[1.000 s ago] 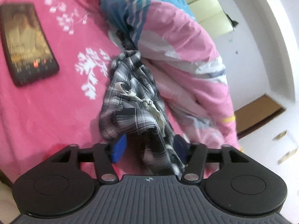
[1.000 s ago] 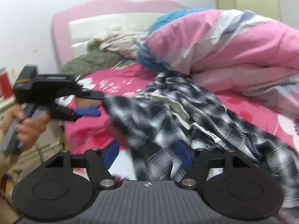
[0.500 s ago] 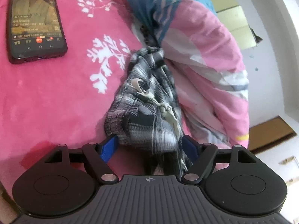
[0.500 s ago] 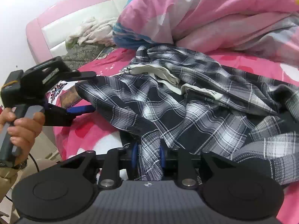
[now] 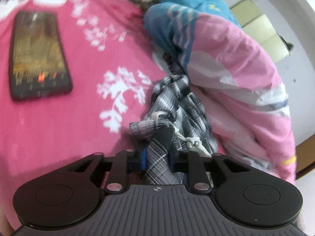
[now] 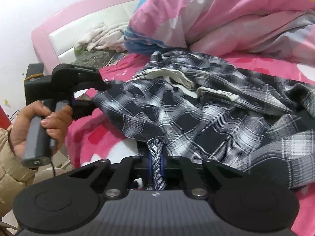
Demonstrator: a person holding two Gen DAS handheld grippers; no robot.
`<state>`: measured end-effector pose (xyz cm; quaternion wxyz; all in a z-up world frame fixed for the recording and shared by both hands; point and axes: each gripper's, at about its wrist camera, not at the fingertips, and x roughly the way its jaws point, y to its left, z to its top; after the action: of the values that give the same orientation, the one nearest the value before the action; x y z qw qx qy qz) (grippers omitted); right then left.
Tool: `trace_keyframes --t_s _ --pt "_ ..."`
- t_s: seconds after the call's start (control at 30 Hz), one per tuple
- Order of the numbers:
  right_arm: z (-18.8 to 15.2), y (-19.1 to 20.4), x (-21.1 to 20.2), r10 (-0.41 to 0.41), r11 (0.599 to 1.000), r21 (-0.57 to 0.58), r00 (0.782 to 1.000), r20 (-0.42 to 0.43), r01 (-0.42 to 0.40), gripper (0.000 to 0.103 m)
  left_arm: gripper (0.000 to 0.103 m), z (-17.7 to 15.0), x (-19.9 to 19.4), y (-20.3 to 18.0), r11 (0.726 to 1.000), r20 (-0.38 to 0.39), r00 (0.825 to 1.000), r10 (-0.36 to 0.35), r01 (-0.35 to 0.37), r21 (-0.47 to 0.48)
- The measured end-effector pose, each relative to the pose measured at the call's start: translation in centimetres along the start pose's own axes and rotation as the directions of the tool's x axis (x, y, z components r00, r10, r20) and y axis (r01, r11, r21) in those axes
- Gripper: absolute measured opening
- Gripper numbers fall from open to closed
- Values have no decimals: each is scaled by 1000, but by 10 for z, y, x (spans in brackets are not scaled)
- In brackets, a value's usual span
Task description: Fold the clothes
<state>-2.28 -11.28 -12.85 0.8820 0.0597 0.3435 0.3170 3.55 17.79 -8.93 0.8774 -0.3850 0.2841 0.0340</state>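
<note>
Where open before, left tool (image 5: 156,157) clamping shirt (image 5: 157,153).

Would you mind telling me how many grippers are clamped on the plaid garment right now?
2. The left gripper pinches the plaid garment at a bunched edge near the phone; the right gripper pinches a hanging fold at the garment's near edge.

The crumpled black, grey and white plaid flannel shirt (image 6: 196,118) with its cream inner lining showing sprawls rumpled across my pink bedsheet, its near edges bunched and lifted, far end against the quilt.
</note>
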Motion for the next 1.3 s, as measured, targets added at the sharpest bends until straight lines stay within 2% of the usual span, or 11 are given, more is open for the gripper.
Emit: trace_keyframes --t_s 0.17,0.47,0.67,0.73,0.8,0.87,0.93,0.97,1.07,1.2,1.3 --pt "6 14 3 21 999 -39 1000 -14 -21 4 9 5 -7 -9 993 109 993 50 -61 97" --pt "40 45 33 63 991 -121 998 -4 -63 4 8 50 -5 -10 979 264 957 120 -158 126" --pt "37 43 44 68 994 -87 997 -45 -72 4 13 57 14 -2 957 195 960 200 -233 170" --pt "36 42 47 70 994 -76 996 -58 -74 4 21 54 10 -5 948 199 958 206 -246 201" --pt "35 42 51 72 995 -64 995 -71 -77 4 40 50 2 -9 937 231 948 217 -269 223" --pt "34 41 54 74 996 -52 994 -85 -79 4 61 46 -9 -15 926 288 932 222 -294 237" --pt "33 41 58 77 996 -41 992 -98 -81 5 75 42 -20 -23 915 338 915 219 -313 256" --pt "33 40 60 78 996 -35 991 -105 -82 6 76 40 -26 -26 909 363 906 216 -323 265" --pt "32 41 60 81 996 -18 990 -113 -83 8 77 31 -36 -38 902 360 916 175 -296 314" --pt "29 42 45 99 995 20 989 -106 -98 23 77 14 -38 -50 901 275 956 99 -204 382" --pt "24 39 27 115 993 41 989 -90 -112 33 77 -3 -34 -60 883 207 976 63 -151 445"
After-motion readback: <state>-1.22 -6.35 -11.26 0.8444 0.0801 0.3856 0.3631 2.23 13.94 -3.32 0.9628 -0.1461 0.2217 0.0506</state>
